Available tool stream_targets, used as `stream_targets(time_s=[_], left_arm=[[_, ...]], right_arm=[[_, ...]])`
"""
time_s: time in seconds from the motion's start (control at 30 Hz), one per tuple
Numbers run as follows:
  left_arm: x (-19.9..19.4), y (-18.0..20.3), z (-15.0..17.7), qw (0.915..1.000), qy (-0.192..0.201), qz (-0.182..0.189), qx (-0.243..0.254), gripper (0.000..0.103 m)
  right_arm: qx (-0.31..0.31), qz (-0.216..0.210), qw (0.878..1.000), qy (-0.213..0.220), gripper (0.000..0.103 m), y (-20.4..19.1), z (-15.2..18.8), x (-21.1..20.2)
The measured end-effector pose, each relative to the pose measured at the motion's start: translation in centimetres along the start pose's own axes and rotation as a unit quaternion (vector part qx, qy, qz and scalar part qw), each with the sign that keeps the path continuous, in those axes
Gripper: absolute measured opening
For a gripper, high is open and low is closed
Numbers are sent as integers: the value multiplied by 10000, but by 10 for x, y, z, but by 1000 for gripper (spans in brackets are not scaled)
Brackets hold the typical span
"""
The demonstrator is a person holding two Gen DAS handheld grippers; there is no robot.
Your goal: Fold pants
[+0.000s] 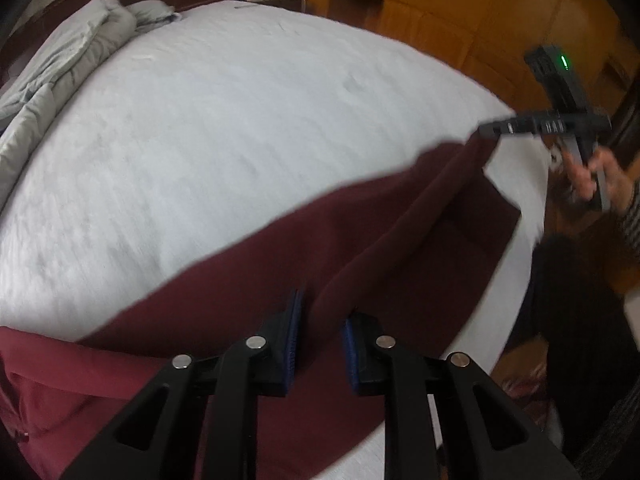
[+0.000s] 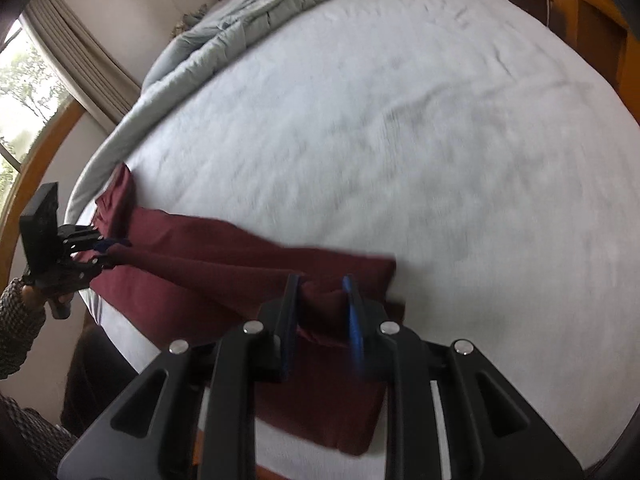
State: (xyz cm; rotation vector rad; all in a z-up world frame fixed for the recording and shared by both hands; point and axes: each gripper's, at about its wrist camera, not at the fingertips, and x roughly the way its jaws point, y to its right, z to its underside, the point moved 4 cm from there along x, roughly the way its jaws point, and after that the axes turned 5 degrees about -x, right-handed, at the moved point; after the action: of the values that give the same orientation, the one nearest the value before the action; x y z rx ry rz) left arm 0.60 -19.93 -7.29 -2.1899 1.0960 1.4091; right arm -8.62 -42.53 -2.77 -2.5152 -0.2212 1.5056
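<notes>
The pants [image 1: 360, 248], dark red, are stretched lengthwise along the near edge of the bed [image 1: 240, 120], close to its near right corner at one end and reaching toward the left edge at the other. A raised ridge of cloth runs between the two ends, so the garment is judged to be lifted and pulled taut rather than lying flat. The left gripper [image 1: 320, 340] is seen with its jaws narrowed on a fold of the cloth near the waist end; in the right wrist view the same tool [image 2: 108, 252] is seen pinching the bunched fabric by the left edge. The right gripper [image 2: 320, 312] is closed on a bundle of cloth at the leg end, and in the left wrist view it [image 1: 486, 130] is seen gripping the far tip of the fabric above the right edge. Both views are blurred, so fine detail of the grips cannot be made out. A grey quilt [image 2: 248, 20] is heaped at the far left corner, well apart from the pants. The step in hand is judged to be the straightening of the garment before a fold. For the next move, both grips should be kept firm, the cloth lowered flat onto the bed, and one end then carried over toward the other with edges aligned.
</notes>
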Motion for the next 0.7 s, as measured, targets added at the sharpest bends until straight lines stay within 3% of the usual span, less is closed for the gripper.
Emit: stream_targets(time_s=[0.2,0.4,0.43,0.47,0.53,0.7], left_arm=[[20,34,36,9996,-266,-47,125,19],[33,20,50,9987,-310,199,-346,20],[36,20,51,9987,-319,195,-342,20],[39,20,51,9986,-326,209,-365,20],[42,18,52,9979,-324,288,-486,20],[36,14,56,9968,-171,438,-646,21]], right_arm=[[-150,177,9993,-290,22,-7,29,-1],[-518,272,9932,-1004,24,-19,60,13],[-504,252,9922,-1114,29,-18,63,15],[-483,267,9917,-1160,51,-16,64,15],[-354,285,9913,-1238,84,-13,63,14],[-14,-374,9985,-411,76,-26,37,-18]])
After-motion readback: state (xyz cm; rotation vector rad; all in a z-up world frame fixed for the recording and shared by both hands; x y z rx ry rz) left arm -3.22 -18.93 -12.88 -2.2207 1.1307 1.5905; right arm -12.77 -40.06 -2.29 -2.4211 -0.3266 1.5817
